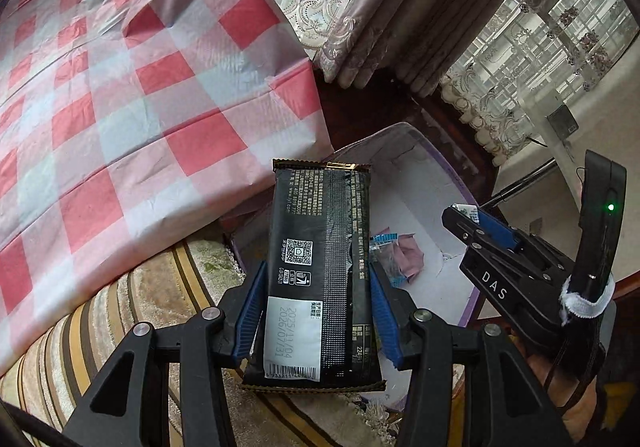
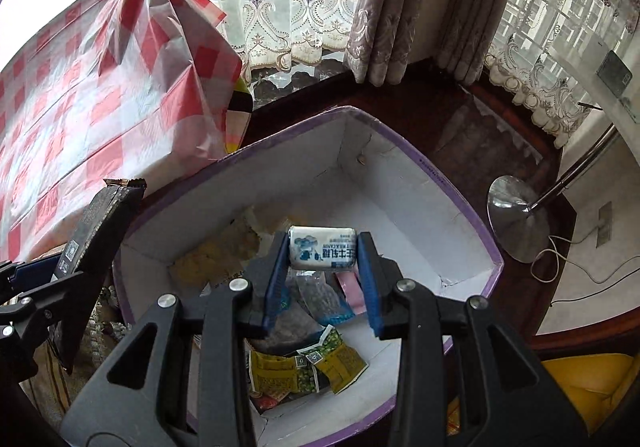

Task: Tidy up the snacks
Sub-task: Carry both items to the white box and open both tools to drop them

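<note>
Right wrist view: right gripper [image 2: 323,253] clamps white candy pack [image 2: 322,249] over purple-rimmed box [image 2: 452,183]; left gripper [image 1: 316,311] clamps black snack bar [image 1: 318,271] near box edge, release now risks missing

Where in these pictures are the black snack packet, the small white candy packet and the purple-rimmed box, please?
black snack packet [image 1: 316,267]: left wrist view, middle of its printed back.
small white candy packet [image 2: 322,249]: right wrist view, its printed front.
purple-rimmed box [image 2: 452,191]: right wrist view, right rim.
</note>
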`<state>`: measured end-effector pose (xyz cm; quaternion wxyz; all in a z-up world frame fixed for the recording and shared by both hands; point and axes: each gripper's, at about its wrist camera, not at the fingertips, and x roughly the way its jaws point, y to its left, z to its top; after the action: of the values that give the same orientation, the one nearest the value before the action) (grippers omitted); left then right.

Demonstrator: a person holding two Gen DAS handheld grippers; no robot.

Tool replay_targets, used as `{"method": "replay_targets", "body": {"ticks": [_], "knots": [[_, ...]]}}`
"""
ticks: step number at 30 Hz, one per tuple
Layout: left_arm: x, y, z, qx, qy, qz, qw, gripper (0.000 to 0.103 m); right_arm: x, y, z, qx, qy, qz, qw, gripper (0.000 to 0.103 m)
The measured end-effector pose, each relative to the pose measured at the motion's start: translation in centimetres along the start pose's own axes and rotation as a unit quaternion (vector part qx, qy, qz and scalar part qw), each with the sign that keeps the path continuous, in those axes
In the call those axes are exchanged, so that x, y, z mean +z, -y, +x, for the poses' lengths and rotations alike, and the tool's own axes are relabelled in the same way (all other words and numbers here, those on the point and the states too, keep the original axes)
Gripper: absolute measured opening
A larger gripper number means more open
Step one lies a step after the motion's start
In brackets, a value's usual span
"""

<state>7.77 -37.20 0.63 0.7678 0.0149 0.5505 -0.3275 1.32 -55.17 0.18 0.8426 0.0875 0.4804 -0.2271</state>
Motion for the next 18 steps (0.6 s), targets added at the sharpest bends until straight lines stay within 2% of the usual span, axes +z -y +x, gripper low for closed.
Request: {"method": "replay_targets", "body": {"ticks": [8,13,15,18], "knots": [[0.3,1.1,1.7,0.005,-0.025,0.010,0.9996,0.051,-0.3,1.2,0.8,-0.005,-0.012,0.014,1.000,0.040],[0.5,1.1,2.3,0.008,-0.037,0.003,0.9993,0.052,-0.3,1.7,1.0,-0.015,-0.009,0.020,1.000,0.061],[0.5,1.1,2.4,0.010,-0.040,0.002,0.9992,0.056,-0.3,1.6,0.9,-0.017,-0.008,0.020,1.000,0.068],[0.4,1.2,2.3,0.012,-0.041,0.002,0.9991,0.064,-0.5,1.1,0.4,-0.015,-0.010,0.016,1.000,0.072]]}}
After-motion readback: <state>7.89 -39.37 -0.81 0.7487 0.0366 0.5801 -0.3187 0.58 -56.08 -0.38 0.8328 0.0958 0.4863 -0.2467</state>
